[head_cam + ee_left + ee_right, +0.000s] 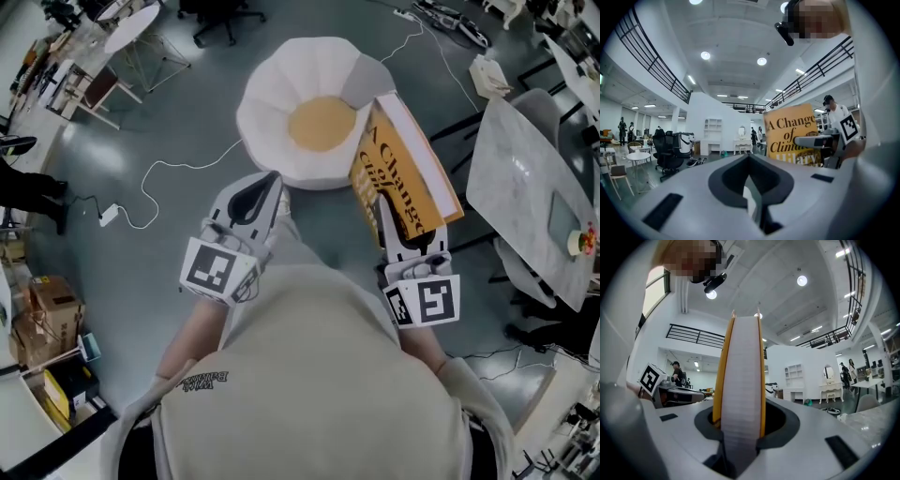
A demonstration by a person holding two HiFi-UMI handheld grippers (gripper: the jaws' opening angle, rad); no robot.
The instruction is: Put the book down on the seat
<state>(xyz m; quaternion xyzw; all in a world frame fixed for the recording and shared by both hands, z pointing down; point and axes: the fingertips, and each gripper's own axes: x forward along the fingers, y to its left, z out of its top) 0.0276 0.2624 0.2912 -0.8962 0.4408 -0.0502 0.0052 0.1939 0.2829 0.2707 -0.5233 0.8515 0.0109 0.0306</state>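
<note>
Your right gripper (740, 437) clamps the book (740, 371) upright, jaws pressed on both covers, in the air just short of the seat (281, 84). Your left gripper (251, 204) hangs closed, empty. You look mid-carry: next, reach over the cushion (322, 124), lower the book flat, then release.

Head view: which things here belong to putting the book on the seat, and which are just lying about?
Part of the job:
yellow book, gripped by the right gripper
white seat with a tan cushion

Just lying about:
marble table
white cable on the floor
cardboard boxes
round table
</note>
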